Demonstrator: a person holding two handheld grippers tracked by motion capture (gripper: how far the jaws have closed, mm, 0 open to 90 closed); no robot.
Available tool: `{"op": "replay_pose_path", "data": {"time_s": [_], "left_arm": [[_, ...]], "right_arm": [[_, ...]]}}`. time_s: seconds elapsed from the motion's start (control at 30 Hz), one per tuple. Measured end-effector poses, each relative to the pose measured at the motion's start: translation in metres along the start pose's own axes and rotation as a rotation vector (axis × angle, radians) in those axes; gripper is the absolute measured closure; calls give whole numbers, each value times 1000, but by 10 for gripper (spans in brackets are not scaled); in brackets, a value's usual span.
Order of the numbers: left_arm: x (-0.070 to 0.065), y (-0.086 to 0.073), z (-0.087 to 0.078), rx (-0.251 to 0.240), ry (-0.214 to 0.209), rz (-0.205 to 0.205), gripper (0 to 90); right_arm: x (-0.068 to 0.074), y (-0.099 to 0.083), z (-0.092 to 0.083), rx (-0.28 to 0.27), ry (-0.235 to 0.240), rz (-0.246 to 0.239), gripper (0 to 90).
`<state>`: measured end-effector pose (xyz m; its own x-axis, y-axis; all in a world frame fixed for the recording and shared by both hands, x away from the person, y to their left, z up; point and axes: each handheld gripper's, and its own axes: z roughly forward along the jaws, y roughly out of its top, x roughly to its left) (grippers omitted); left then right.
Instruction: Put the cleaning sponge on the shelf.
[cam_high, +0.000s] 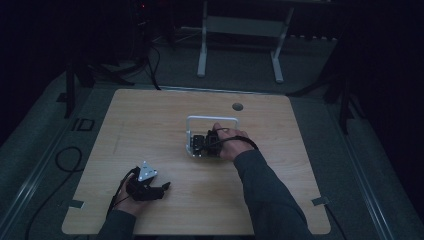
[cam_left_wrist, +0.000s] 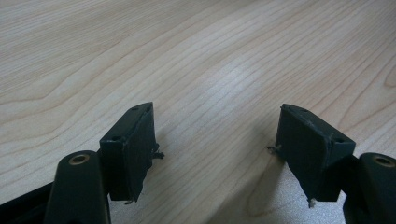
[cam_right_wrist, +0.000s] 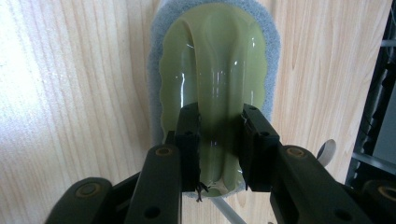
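My right gripper (cam_right_wrist: 219, 116) is shut on the raised green plastic handle of a scrubbing pad (cam_right_wrist: 215, 56) with a grey-blue sponge rim, and the pad lies flat on the wooden table (cam_right_wrist: 70, 93). In the high view that gripper (cam_high: 202, 145) sits near the table's middle, inside a white frame (cam_high: 212, 119). The scrubbing pad is hidden there by the hand. My left gripper (cam_left_wrist: 215, 121) is open, its jaws wide apart over bare wood with nothing between them. It rests near the table's front left (cam_high: 162, 187).
A round cable hole (cam_high: 237, 106) lies in the table behind the white frame. Black cables (cam_high: 65, 160) run over the floor at the left. White stand legs (cam_high: 202, 55) rise beyond the far edge. The room is dim.
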<state>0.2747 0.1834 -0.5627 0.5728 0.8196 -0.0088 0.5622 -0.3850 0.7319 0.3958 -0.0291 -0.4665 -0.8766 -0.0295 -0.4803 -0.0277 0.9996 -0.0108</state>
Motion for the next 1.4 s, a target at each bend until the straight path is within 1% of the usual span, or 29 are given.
{"op": "replay_pose_path", "data": {"time_s": [0.13,0.3,0.33,0.4,0.53,0.67,0.8,0.9,1.0,1.03,1.17,1.23,1.33,1.37,1.4], "left_arm": [[0,0,0,-1,0,-3,290],[0,0,0,-1,-1,0,290],[0,0,0,0,0,1,290],[0,0,0,0,0,1,290],[0,0,0,0,0,0,290],[0,0,0,0,0,1,290],[0,0,0,1,-1,0,290],[0,0,0,2,0,0,290],[0,0,0,2,-1,0,290],[0,0,0,2,-1,0,290],[0,0,0,2,-1,0,290],[0,0,0,1,-1,0,290],[0,0,0,2,0,0,290],[0,0,0,2,0,2,290],[0,0,0,2,0,2,290]], "right_arm": [[-1,0,3,6,-20,7,713],[-2,0,5,12,-33,22,714],[-3,0,8,16,-49,30,715],[-3,0,9,18,-58,34,717],[-4,0,10,20,-68,46,710],[-5,-2,11,29,-59,65,663],[-7,-6,9,2,-80,78,582],[-7,-8,6,-24,-77,101,538],[-7,-12,4,-34,-77,95,504],[-6,-13,3,-38,-82,103,494],[-5,-20,-4,-72,-84,138,475],[-5,-23,-7,-87,-90,145,465],[-4,-27,-14,-125,-80,164,457],[-4,-28,-17,-137,-74,177,457],[-4,-29,-19,-150,-70,178,455]]}}
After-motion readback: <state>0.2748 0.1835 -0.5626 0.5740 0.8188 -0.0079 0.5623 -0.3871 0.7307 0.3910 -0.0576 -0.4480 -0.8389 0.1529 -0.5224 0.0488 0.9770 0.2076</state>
